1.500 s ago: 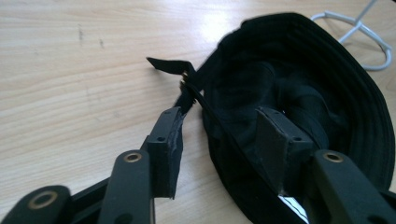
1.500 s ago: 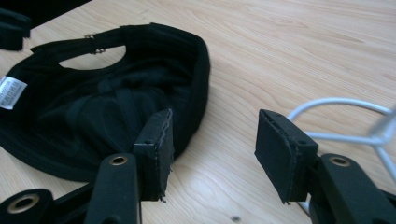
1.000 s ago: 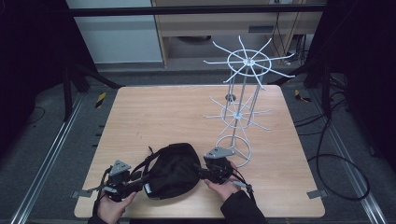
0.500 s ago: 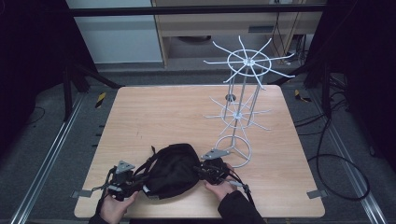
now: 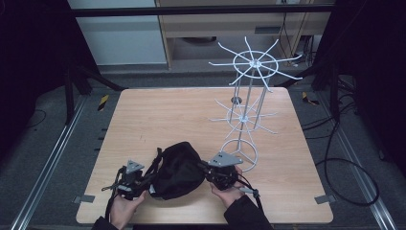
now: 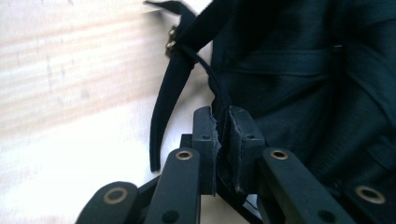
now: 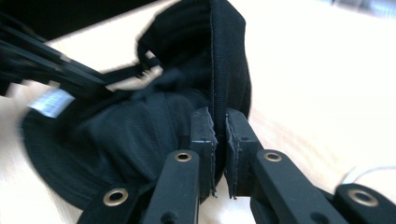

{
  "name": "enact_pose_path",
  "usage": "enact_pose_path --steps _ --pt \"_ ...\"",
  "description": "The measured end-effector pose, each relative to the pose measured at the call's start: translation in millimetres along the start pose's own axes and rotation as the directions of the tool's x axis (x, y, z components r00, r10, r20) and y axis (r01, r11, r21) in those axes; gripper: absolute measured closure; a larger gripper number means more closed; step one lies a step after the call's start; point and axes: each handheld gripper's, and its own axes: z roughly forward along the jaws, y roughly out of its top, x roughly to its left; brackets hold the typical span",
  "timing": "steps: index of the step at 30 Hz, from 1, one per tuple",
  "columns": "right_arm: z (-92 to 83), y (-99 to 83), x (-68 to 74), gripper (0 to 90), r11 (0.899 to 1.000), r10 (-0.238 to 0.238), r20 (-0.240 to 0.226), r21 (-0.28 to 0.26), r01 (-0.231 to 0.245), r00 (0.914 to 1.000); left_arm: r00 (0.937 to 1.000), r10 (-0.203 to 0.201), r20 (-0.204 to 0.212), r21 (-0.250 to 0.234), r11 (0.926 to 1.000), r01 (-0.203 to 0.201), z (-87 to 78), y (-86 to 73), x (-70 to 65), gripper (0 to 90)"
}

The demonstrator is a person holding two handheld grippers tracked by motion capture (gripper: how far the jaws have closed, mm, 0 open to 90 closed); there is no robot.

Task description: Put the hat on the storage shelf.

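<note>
Two claws clamped on black fabric cap [image 5: 178, 171]: left claw [image 5: 135, 182] at nine o'clock, right claw [image 5: 212, 171] at three o'clock. Best lifted evenly, rim taut.

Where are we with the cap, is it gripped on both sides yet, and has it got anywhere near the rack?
Done: both grips look set. The left gripper is shut on the black cap at a thin edge by its strap; the right gripper is shut on a seam edge. In hand: the cap is held between them at the table's near edge. Left: the white wire rack carries nothing; the cap probably goes there.
</note>
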Motion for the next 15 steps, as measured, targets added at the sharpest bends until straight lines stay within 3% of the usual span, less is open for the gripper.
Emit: enact_pose_path --steps 2,6,9,15 --pt "-5.6 4.4 2.2 83.6 0.999 -0.034 -0.011 -0.032 0.034 0.9994 0.9999 -0.013 -0.002 -0.025 0.9996 0.013 10.5 10.0 0.5 82.4" --pt "-7.6 4.5 2.5 83.6 0.998 -0.051 -0.016 -0.044 0.05 0.9986 0.9998 -0.021 0.0 -0.061 0.9979 0.021 20.7 20.5 -1.3 82.6" --pt "-8.5 0.7 2.4 83.6 0.997 -0.065 -0.04 -0.034 0.063 0.9971 0.9998 -0.022 0.0 -0.091 0.9956 0.022 32.4 27.5 -3.8 82.7" --pt "-8.4 -8.8 5.0 83.1 0.995 -0.101 -0.057 0.011 0.102 0.9933 0.9991 -0.024 0.034 -0.101 0.9945 0.027 33.6 27.3 -1.7 82.1"
